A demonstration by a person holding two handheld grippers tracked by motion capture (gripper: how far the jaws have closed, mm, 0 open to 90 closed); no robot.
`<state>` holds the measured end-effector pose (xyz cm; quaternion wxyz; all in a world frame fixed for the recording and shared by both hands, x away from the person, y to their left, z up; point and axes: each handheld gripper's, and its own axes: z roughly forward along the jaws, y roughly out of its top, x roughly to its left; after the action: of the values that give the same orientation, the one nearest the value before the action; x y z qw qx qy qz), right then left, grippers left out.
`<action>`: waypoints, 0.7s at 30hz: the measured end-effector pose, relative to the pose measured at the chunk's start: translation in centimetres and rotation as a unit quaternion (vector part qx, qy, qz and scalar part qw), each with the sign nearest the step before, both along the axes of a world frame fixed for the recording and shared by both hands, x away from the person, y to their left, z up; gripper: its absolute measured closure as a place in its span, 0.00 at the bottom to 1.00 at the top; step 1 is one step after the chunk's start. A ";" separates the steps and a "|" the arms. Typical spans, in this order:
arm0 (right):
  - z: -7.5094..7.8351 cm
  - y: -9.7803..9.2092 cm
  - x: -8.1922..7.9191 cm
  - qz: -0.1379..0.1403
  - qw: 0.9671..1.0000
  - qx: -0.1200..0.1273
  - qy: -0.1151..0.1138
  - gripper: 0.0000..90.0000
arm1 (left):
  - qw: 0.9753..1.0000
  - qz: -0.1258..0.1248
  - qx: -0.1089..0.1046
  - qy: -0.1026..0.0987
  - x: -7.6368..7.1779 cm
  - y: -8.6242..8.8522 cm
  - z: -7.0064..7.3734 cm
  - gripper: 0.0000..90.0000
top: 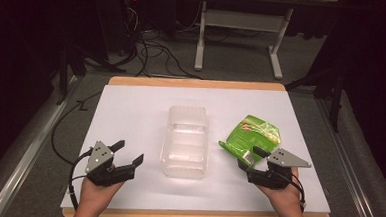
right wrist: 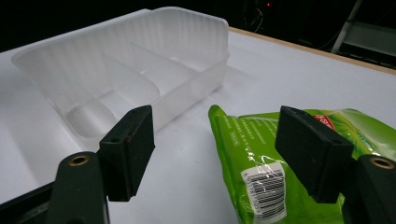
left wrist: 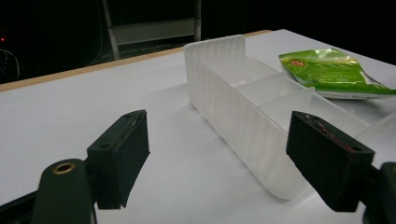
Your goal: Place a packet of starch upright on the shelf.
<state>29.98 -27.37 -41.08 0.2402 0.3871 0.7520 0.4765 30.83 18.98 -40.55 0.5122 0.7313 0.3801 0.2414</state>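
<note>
High view shows the left claw (top: 127, 153) at the near left of the white bench (top: 131, 110), held in a hand (top: 94, 196), its jaws standing wide apart with nothing between them. Just to its right, and a little ahead, lies a clear plastic tray (top: 187, 140) with dividers making several compartments; all that can be seen of them looks bare. In the left gripper view the tray (left wrist: 233, 107) runs away from the claw (left wrist: 233, 156) on its right side, the near rounded end close by the right jaw but not touching it.

Right of the tray, a green foil packet (top: 252, 134) lies flat on the bench, directly ahead of the right claw (top: 251, 159), whose jaws are also spread open. In the right gripper view the packet (right wrist: 261, 149) has its near end between the two jaws of the claw (right wrist: 229, 149), nearer the right jaw, and neither jaw presses on it. A white sticker with a barcode (right wrist: 264, 189) sits on this near end; lines of small print above it are too fine to read, and a red logo patch (right wrist: 322, 120) further along is blurred. The tray lies to the left of this claw, apart from the packet.

Beyond the bench stand the grey legs of another table (top: 201, 34), with black cables (top: 154, 51) on the floor.
</note>
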 end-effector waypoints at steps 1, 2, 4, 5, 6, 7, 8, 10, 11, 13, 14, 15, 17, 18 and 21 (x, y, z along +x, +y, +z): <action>0.0 0.0 0.0 0.000 1.000 0.000 0.000 0.33 | 1.000 0.000 0.000 0.000 0.0 0.0 0.0 0.24; 0.0 -0.1 0.0 0.002 1.000 0.003 0.001 0.36 | 1.000 0.001 0.001 0.001 0.1 0.0 -0.1 0.24; 0.0 -0.3 0.0 0.007 1.000 0.008 0.003 0.38 | 1.000 0.000 0.001 0.006 0.2 -0.1 -0.2 0.24; 0.1 -0.4 -0.1 0.006 1.000 0.008 0.001 0.37 | 1.000 -0.001 0.005 0.009 0.3 -0.1 -0.4 0.25; 0.1 -0.4 -0.1 0.005 1.000 0.009 0.000 0.37 | 1.000 -0.001 0.008 0.010 0.3 -0.1 -0.4 0.25; 0.1 -0.4 -0.1 0.004 1.000 0.008 -0.003 0.36 | 1.000 -0.001 0.008 0.010 0.3 -0.1 -0.4 0.25; 0.1 -0.4 -0.1 0.004 1.000 0.008 -0.003 0.36 | 1.000 -0.001 0.008 0.009 0.2 -0.1 -0.4 0.25; 0.1 -0.3 0.0 0.000 1.000 0.003 -0.006 0.35 | 1.000 0.000 0.005 0.007 0.2 0.0 -0.4 0.25; 0.0 -0.2 0.0 -0.001 1.000 -0.001 -0.007 0.35 | 1.000 0.001 0.001 0.006 0.2 0.1 -0.3 0.25; 0.0 -0.1 0.0 0.000 1.000 -0.002 -0.009 0.35 | 1.000 0.002 -0.003 0.006 0.2 0.2 -0.3 0.26; 0.0 -0.1 0.0 0.000 1.000 -0.002 -0.009 0.35 | 1.000 0.002 -0.003 0.006 0.2 0.2 -0.3 0.26; 0.0 -0.1 -0.1 -0.003 1.000 -0.001 -0.008 0.35 | 1.000 0.001 -0.004 0.006 0.2 0.3 -0.4 0.26; 0.0 -0.2 -0.1 -0.005 1.000 0.001 -0.008 0.35 | 1.000 0.001 -0.004 0.006 0.3 0.3 -0.5 0.26; 0.0 -0.3 0.0 -0.007 1.000 -0.001 -0.010 0.35 | 1.000 0.000 -0.004 0.006 0.3 0.3 -0.5 0.26; -0.1 -0.5 0.2 -0.012 1.000 0.007 -0.005 0.33 | 1.000 -0.004 -0.008 0.006 0.4 0.3 -0.6 0.26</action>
<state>30.20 -27.85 -41.13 0.2471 0.3955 0.7429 0.4802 31.19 19.31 -41.17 0.5165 0.7302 0.3824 0.2321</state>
